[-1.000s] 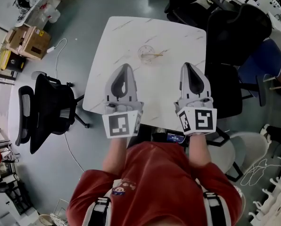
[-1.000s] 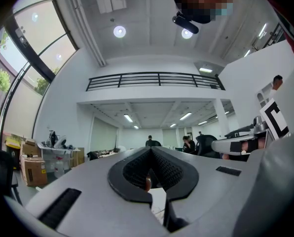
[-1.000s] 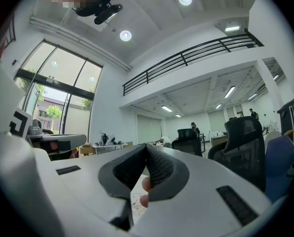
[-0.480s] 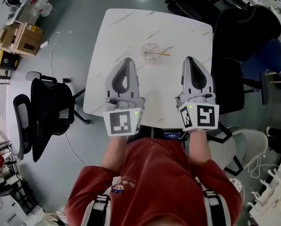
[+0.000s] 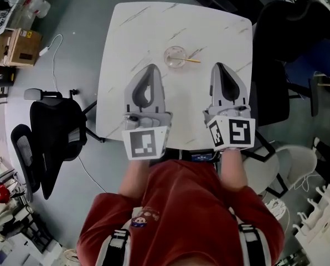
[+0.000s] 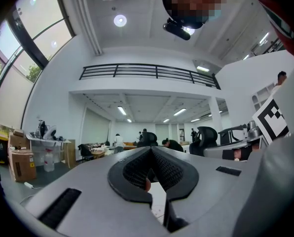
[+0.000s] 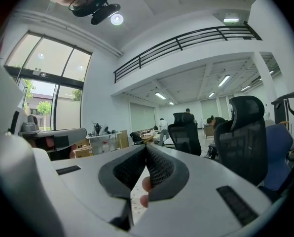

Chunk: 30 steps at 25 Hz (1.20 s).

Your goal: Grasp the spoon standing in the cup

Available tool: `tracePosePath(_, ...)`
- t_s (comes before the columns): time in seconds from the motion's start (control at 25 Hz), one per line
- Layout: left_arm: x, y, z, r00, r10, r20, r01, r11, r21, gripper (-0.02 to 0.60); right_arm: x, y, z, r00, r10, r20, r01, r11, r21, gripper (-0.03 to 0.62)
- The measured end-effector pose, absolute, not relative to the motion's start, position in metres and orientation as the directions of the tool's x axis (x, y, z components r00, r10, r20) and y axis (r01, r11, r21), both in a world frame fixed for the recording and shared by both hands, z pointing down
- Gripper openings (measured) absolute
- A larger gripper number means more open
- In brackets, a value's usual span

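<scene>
A clear glass cup (image 5: 175, 57) stands in the middle of the white marble table (image 5: 126, 32). A thin golden spoon (image 5: 190, 60) stands in it, its handle leaning out to the right. My left gripper (image 5: 151, 67) hovers over the table just near and left of the cup, jaws shut and empty. My right gripper (image 5: 219, 66) hovers near and right of the cup, close to the spoon's handle end, also shut and empty. Both gripper views tilt up at the room, so the left gripper (image 6: 151, 150) and the right gripper (image 7: 146, 147) show closed tips with no cup in sight.
A black office chair (image 5: 49, 132) stands on the floor left of the table. More black chairs (image 5: 289, 32) crowd its right side. Cardboard boxes (image 5: 13, 46) and a white cable (image 5: 53, 60) lie at the far left. The person's red shirt (image 5: 176, 215) fills the bottom.
The head camera has shifted, so the table sits a little higher and larger in view. Both grippers stay shut side by side over the table's near half.
</scene>
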<state>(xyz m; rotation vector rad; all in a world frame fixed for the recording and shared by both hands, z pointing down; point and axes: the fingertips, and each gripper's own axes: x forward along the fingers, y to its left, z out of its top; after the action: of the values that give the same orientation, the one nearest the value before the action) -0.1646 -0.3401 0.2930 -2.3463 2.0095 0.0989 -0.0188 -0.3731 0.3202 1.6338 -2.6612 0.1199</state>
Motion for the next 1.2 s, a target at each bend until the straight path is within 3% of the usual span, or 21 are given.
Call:
tracePosePath(0.76,-0.156,-0.382,0.364,0.221,-0.974,0.048,-0.975,-0.218,0.052,0.009,-0.028,-0.412,0.43,-0.413,-0.882,0.226,-0.9,0.358,-0.246,0.015)
tracePosePath(0.92,-0.159,-0.389,0.372,0.219,-0.974,0.062,-0.974,-0.215,0.067,0.009,-0.033,-0.416,0.451,-0.43,-0.862,0.27,-0.89,0.353,-0.29,0.103)
tracePosePath(1.2,-0.162,-0.396,0.38,0.22,-0.973,0.071,-0.974,-0.215,0.072,0.009,-0.037,-0.423,0.475,-0.432,-0.846,0.312,-0.882,0.326,-0.34,0.121)
